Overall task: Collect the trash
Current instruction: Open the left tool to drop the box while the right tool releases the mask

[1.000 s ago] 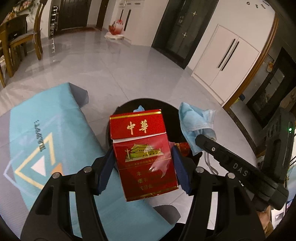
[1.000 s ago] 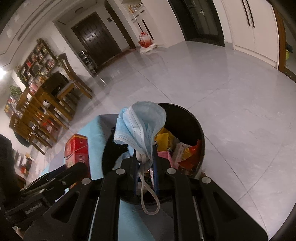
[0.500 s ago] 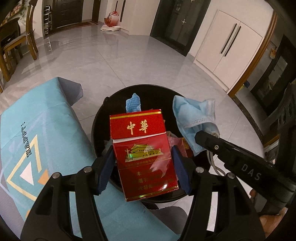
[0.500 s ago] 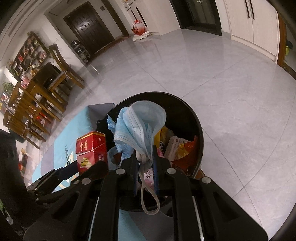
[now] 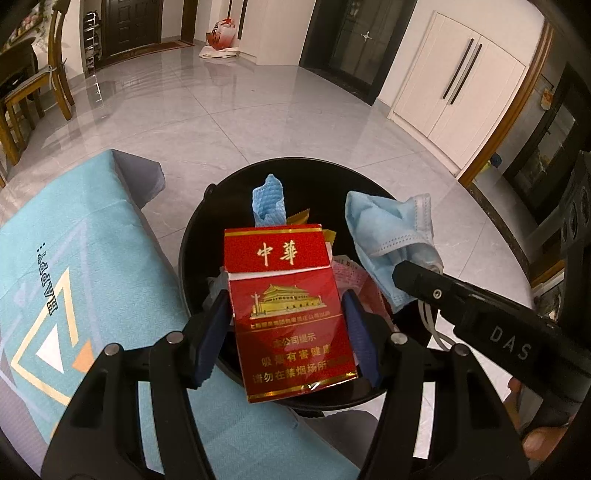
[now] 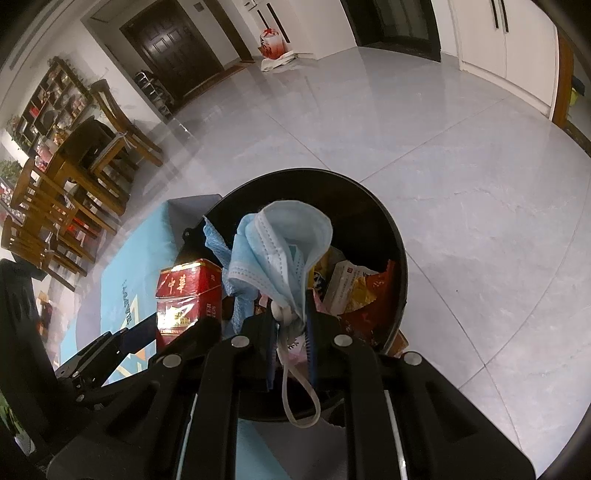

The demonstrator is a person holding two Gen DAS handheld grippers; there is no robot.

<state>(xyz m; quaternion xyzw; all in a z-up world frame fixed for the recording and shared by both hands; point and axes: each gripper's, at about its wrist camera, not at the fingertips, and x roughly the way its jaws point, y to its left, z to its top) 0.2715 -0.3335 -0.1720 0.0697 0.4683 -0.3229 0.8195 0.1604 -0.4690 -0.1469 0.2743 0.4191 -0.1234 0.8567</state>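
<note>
Both grippers have sunk closer over the black bin [image 5: 192, 243]. The left gripper [image 5: 286, 314] clamps the red cigarette pack [image 5: 286, 317]; the right gripper [image 6: 291, 325] pinches the blue mask [image 6: 280, 251]. Both now hang above the bin's opening, ready for dropping.

Pack [image 5: 288, 317], mask [image 5: 391, 236] above bin [image 5: 192, 236]

Teal tablecloth [image 5: 92, 258], wooden chairs [image 6: 107, 122], dark door [image 6: 173, 48], white cabinet doors [image 5: 458, 85], possibly a bag [image 5: 221, 35] by the wall
</note>
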